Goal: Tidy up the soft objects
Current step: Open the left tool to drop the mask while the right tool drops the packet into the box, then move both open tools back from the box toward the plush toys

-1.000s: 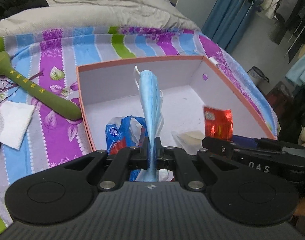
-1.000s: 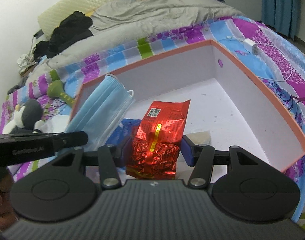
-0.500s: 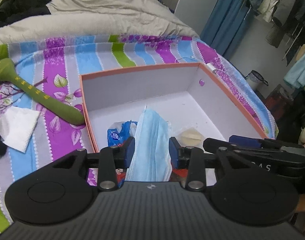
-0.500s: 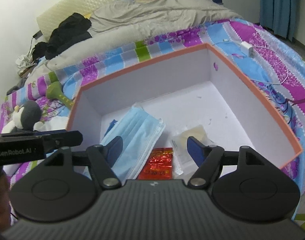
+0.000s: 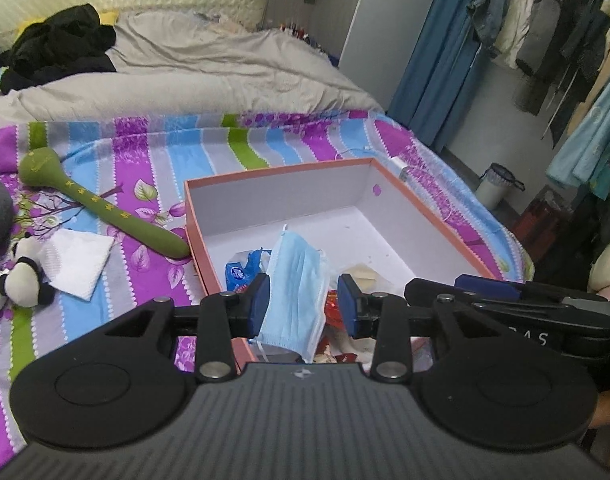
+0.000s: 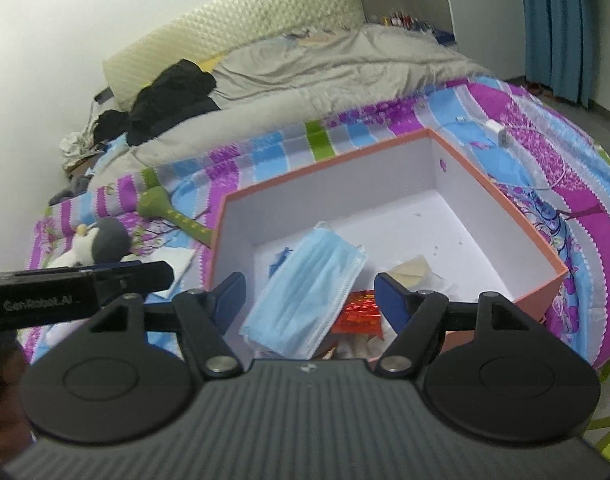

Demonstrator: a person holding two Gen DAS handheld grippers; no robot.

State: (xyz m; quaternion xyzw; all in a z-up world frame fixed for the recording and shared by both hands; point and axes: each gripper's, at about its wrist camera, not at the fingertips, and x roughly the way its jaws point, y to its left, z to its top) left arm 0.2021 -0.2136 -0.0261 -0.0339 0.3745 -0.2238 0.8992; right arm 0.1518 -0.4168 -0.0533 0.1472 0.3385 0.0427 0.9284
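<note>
Both grippers are hovering over the near end of the orange-rimmed box [image 6: 389, 152], and neither one is holding anything. The left gripper [image 5: 303, 300] is standing with its jaws parted, nothing between the pads; the right gripper [image 6: 310, 294] is spread wider, its blue fingertips [image 6: 389, 294] clear of everything below. The blue face mask [image 6: 305, 296] is lying flat inside the box against the near-left corner, partly covering the red foil packet [image 6: 359, 312] at the near wall. The blue-and-white tissue pack [image 5: 241, 270] is sitting beside the mask along the left wall, and a pale clear sachet [image 6: 411, 270] is resting just right of it. Out on the striped bedspread [image 5: 105, 148], left of the box, 3 things are waiting: a green massage stick [image 5: 105, 210], a white folded tissue [image 5: 75, 256] and a penguin plush [image 6: 99, 242].
</note>
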